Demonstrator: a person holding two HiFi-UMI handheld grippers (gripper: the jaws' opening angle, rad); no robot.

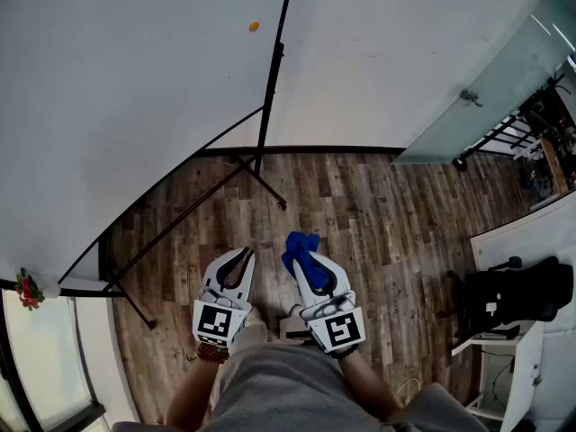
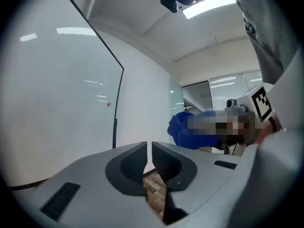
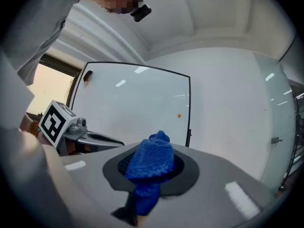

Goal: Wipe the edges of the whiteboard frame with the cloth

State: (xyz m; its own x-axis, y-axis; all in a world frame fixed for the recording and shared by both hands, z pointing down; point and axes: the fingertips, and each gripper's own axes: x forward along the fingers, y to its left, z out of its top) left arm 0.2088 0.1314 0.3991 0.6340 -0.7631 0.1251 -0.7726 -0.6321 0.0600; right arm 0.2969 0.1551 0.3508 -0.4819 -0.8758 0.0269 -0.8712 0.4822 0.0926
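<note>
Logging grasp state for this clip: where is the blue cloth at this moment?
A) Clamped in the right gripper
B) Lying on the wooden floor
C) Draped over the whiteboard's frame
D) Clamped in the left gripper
A: the blue cloth bulges out from between the jaws of the right gripper, while the left gripper has its jaws almost together with nothing between them.

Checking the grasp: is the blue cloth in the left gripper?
No, the blue cloth sits clamped in the right gripper; the left gripper holds nothing.
</note>
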